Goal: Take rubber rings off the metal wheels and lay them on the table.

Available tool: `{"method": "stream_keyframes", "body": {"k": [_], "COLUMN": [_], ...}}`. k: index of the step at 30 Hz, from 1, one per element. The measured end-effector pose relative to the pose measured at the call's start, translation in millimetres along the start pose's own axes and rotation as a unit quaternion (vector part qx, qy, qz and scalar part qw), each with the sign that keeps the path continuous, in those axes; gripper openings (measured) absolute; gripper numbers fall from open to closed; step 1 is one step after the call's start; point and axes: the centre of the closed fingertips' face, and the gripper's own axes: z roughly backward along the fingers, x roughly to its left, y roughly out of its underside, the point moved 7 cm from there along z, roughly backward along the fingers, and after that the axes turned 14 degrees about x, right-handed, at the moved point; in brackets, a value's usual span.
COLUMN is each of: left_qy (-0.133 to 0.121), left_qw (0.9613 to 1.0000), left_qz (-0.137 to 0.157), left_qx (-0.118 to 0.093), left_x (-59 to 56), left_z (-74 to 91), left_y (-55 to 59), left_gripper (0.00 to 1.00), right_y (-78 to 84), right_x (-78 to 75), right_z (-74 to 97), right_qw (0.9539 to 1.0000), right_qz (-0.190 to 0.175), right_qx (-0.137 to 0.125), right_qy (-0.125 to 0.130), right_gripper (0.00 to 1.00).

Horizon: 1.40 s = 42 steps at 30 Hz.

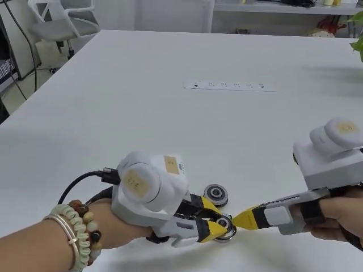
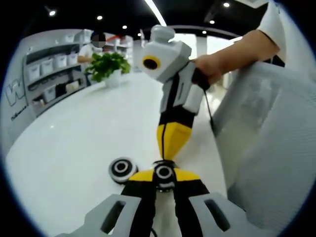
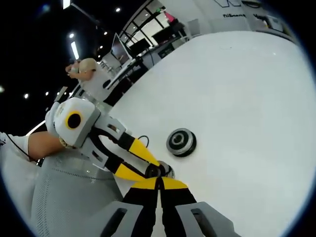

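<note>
Nearest us, our left tool (image 1: pixel 218 218) clamped a small silver metal wheel (image 1: pixel 226 226), our right tool (image 1: pixel 238 220), tips shut, touching its black rubber ring (image 2: pixel 157 172), which we judged soft, stretchy, best pinched at the rim; a second ringed wheel (image 1: pixel 216 194) lay just beyond on the white bench (image 1: pixel 170 113).

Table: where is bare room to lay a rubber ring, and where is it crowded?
Free: the wide stretch of table between the power strip and the loose wheel. Crowded: the near edge, where the left gripper and right gripper meet at the held wheel.
</note>
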Motion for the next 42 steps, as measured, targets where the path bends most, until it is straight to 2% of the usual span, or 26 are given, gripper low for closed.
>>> {"method": "stream_keyframes", "body": {"k": [23,25,26,27,28,29,31,39,42], "left_qy": [-0.001,-0.001,-0.001,-0.001,-0.002,-0.002,-0.003,-0.007,-0.008], "left_qw": [1.0000,1.0000,1.0000,1.0000,1.0000,1.0000,1.0000,1.0000,0.9999], "left_qz": [0.003,0.003,0.003,0.003,0.004,0.004,0.005,0.007,0.006], "left_qx": [-0.004,-0.004,-0.004,-0.004,-0.004,-0.004,-0.004,0.002,0.014], "left_x": [0.7,0.7,0.7,0.7,0.7,0.6,0.5,-0.4,-0.6], "left_z": [-0.3,-0.3,-0.3,-0.3,-0.4,-0.5,-0.5,-1.4,-1.3], "left_y": [0.7,0.6,0.6,0.5,0.4,0.3,0.1,-1.5,-5.0], "left_gripper": [0.13,0.13,0.13,0.13,0.13,0.13,0.13,0.14,0.14], "right_y": [-6.1,-8.5,-13.2,-15.1,-12.9,-11.6,-9.9,-5.6,-4.7], "right_x": [5.9,7.6,12.8,14.2,13.1,9.5,11.1,2.1,0.0], "right_z": [-0.3,0.9,1.5,3.9,4.5,4.2,2.4,1.3,1.5], "right_qw": [0.9997,0.9995,0.9982,0.9977,0.9988,0.9989,0.9991,0.9998,0.9998], "right_qz": [0.023,0.022,0.023,0.019,0.023,0.038,0.028,0.015,0.011], "right_qx": [-0.009,-0.017,-0.039,-0.049,-0.032,-0.027,-0.025,-0.009,-0.006], "right_qy": [-0.007,-0.014,-0.038,-0.043,-0.028,-0.007,-0.018,0.011,0.015], "right_gripper": [0.00,0.00,0.00,0.00,0.00,0.00,0.00,0.00,0.00]}}
